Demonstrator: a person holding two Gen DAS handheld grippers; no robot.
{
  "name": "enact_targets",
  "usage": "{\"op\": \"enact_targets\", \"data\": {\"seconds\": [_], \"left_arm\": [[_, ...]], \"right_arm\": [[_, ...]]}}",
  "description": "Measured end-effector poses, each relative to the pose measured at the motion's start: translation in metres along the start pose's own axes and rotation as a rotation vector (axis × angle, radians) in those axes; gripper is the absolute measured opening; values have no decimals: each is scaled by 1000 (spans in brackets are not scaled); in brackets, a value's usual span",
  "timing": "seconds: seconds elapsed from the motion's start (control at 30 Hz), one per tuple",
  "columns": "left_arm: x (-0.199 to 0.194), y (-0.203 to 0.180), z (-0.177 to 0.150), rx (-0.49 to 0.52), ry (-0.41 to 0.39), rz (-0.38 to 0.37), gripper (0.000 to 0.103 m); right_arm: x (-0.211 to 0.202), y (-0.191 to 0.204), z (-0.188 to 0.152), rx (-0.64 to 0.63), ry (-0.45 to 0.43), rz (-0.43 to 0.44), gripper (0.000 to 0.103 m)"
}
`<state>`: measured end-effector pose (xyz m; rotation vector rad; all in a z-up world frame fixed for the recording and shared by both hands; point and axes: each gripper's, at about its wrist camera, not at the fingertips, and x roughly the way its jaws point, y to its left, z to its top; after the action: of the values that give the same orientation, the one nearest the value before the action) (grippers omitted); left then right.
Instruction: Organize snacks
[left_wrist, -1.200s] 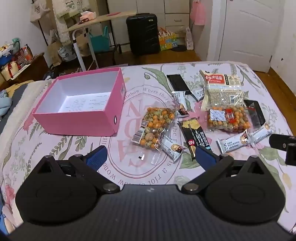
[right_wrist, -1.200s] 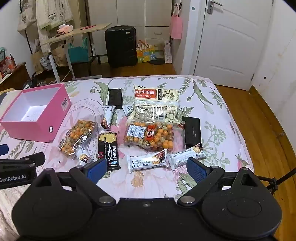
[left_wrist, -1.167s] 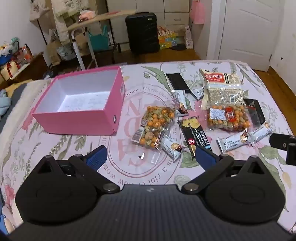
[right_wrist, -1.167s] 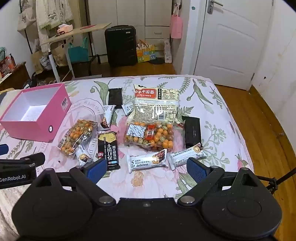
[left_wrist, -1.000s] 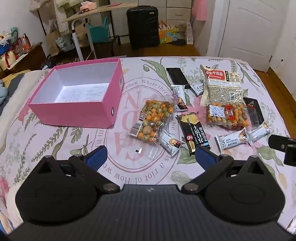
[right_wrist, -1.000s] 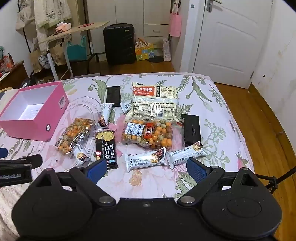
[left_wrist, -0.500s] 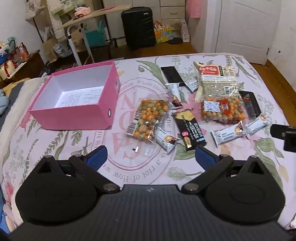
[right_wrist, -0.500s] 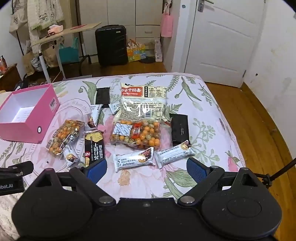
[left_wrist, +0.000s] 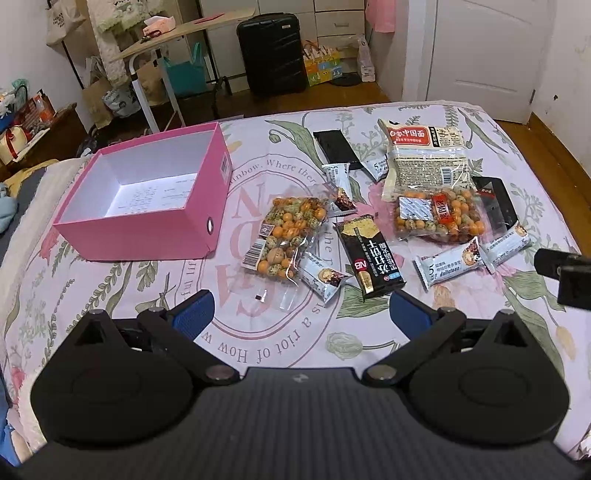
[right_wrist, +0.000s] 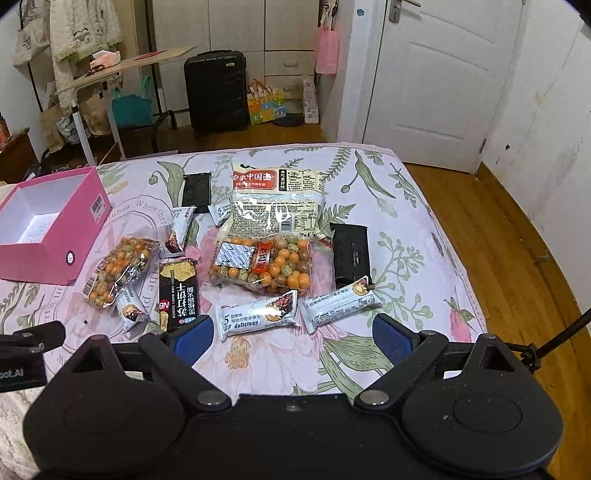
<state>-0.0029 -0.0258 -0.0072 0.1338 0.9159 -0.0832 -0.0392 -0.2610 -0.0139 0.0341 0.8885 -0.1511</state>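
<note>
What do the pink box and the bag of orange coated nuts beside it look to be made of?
Pink box: likely matte paperboard, going by its flat stiff walls, white lining and barcode sticker. Bag of orange coated nuts: clear glossy plastic film; contents show through, and it crinkles with glare.

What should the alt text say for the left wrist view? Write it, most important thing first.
The open left gripper hovers above a floral bedspread strewn with snack packets, holding nothing. An open pink box sits to the left, beside a bag of coated peanuts and a black cracker pack.
</note>
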Motion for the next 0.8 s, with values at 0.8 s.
{"op": "enact_targets", "data": {"seconds": [0.8], "left_arm": [[7, -8, -4, -14, 12, -14, 103]], "right_arm": [[-9, 3, -2, -36, -19, 6, 95]]}}
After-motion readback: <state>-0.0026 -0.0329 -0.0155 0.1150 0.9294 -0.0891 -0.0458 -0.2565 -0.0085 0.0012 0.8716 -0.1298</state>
